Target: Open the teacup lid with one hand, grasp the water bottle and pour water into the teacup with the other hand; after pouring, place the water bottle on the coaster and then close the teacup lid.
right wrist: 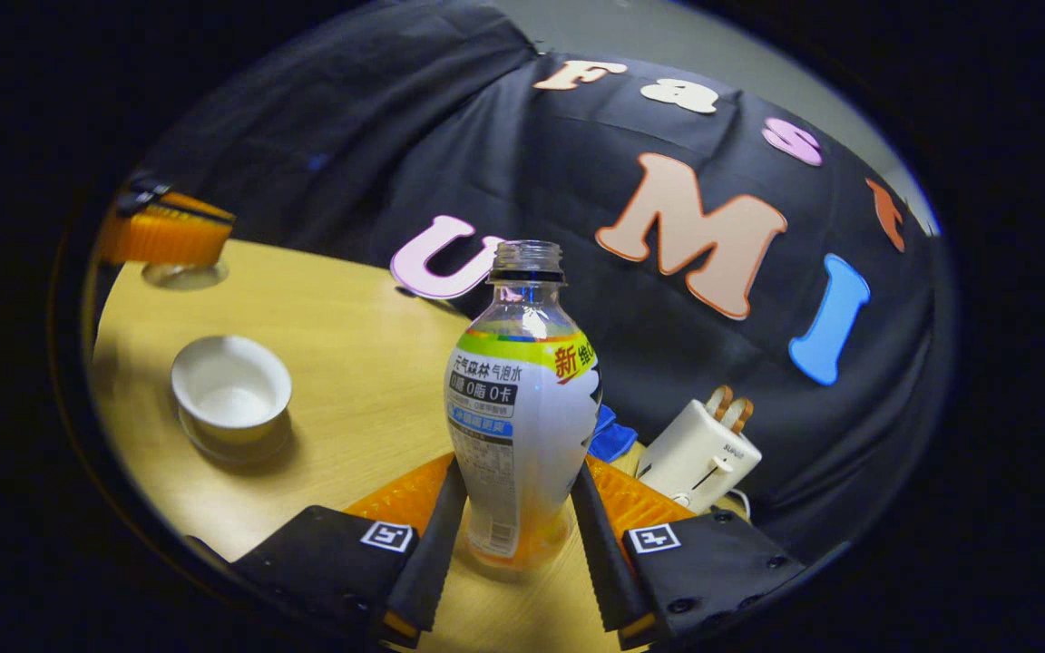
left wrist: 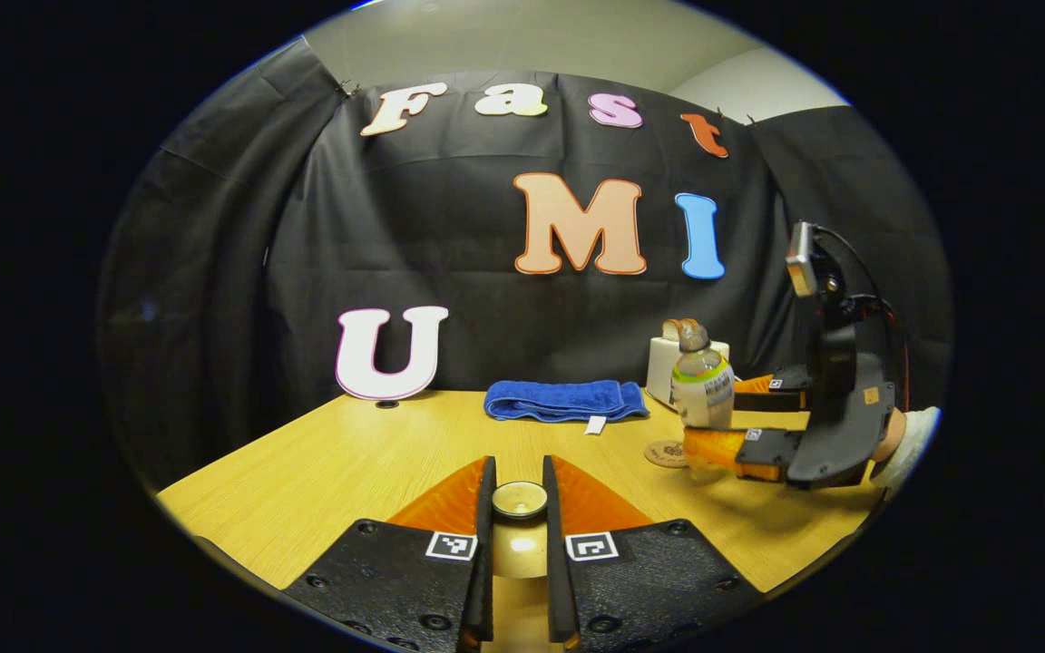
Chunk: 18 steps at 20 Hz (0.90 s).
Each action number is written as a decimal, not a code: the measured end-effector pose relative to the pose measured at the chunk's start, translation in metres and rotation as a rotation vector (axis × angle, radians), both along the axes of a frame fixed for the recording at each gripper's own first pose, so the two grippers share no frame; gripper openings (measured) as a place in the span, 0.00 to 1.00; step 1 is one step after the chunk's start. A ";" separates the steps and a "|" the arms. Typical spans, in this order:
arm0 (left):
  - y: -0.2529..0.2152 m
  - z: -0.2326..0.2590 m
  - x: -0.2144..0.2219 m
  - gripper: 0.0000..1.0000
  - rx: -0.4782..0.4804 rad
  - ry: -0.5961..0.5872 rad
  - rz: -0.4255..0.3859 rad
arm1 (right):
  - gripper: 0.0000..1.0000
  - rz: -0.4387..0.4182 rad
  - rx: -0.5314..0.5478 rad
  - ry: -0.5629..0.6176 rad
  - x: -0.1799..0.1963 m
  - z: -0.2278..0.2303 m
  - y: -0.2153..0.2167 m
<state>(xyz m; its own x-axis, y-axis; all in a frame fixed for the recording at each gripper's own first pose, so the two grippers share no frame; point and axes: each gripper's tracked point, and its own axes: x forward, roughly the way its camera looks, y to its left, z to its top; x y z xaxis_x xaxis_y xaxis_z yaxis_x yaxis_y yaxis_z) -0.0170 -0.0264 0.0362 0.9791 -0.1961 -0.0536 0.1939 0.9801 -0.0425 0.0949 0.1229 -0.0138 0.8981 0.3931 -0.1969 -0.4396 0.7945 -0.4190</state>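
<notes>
Left gripper view: the left gripper (left wrist: 520, 508) pinches the teacup lid (left wrist: 520, 500) by its knob between both fingers, above the tabletop (left wrist: 323, 462). Farther right, the right gripper (left wrist: 713, 419) clasps the water bottle (left wrist: 702, 388), just above the coaster (left wrist: 665, 453); a blue towel (left wrist: 566, 399) and a white toaster (left wrist: 665, 367) lie behind. Right gripper view: both fingers press the uncapped bottle's lower body, and the open teacup (right wrist: 230, 392) stands on the tabletop at left.

right gripper (right wrist: 516, 535) clamps uncapped water bottle (right wrist: 522, 408) | teacup (right wrist: 230, 392) open on table (right wrist: 350, 363)
</notes>
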 end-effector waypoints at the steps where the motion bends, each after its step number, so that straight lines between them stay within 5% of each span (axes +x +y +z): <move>1: -0.001 0.000 0.000 0.22 -0.001 -0.001 -0.003 | 0.72 -0.017 0.060 0.022 0.004 0.002 -0.003; 8: -0.009 0.004 -0.002 0.20 -0.012 -0.001 -0.019 | 0.70 -0.129 0.337 0.117 0.062 -0.003 -0.011; 18: -0.014 0.004 -0.001 0.21 -0.020 -0.002 -0.032 | 0.70 -0.201 0.375 0.159 0.084 -0.023 -0.024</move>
<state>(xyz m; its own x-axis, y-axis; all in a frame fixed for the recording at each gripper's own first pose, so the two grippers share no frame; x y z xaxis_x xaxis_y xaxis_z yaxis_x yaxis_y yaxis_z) -0.0182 -0.0407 0.0404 0.9723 -0.2287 -0.0475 0.2257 0.9723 -0.0615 0.1790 0.0990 -0.0371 0.9340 0.2848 -0.2158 -0.2971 0.9545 -0.0262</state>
